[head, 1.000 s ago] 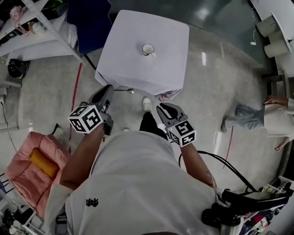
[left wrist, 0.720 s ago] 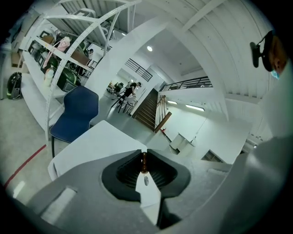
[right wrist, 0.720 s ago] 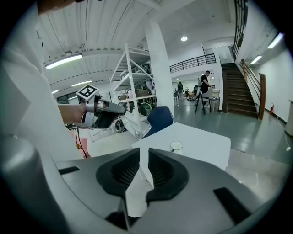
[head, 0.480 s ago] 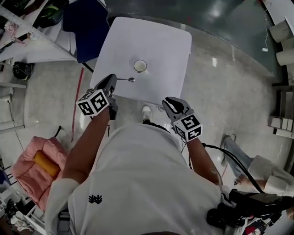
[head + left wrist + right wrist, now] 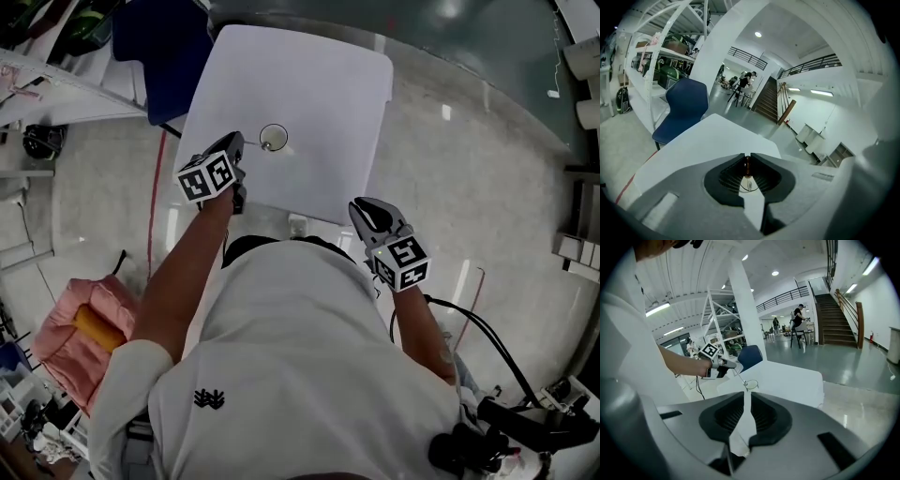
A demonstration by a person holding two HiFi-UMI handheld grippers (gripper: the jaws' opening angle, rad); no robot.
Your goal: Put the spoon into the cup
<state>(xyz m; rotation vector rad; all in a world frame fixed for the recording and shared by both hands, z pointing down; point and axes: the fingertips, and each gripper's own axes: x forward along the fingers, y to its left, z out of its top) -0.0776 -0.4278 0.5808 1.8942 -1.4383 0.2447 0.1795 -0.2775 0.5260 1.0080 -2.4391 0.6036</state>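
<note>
A white cup (image 5: 274, 137) stands on the white table (image 5: 319, 103), left of centre near the front edge. My left gripper (image 5: 240, 146) is shut on the handle of a metal spoon (image 5: 255, 145), which reaches right so that its bowl sits at the cup's rim. In the left gripper view the brown handle (image 5: 747, 166) is pinched between the tips, with the cup's rim (image 5: 748, 185) just below. The right gripper view shows the left gripper (image 5: 727, 365), the spoon (image 5: 739, 377) and the cup (image 5: 751, 385) ahead. My right gripper (image 5: 364, 208) hangs at the table's front right edge, jaws almost together and holding nothing.
A blue chair (image 5: 155, 42) stands at the table's far left corner, with white shelving (image 5: 56, 75) beyond it. A pink cushioned seat (image 5: 70, 333) lies on the floor at the left. Black cables (image 5: 487, 347) trail at the lower right.
The person has walked up to the table. The left gripper carried the spoon forward from in front of the table to the cup's rim. The right gripper advanced to the table's front edge.
</note>
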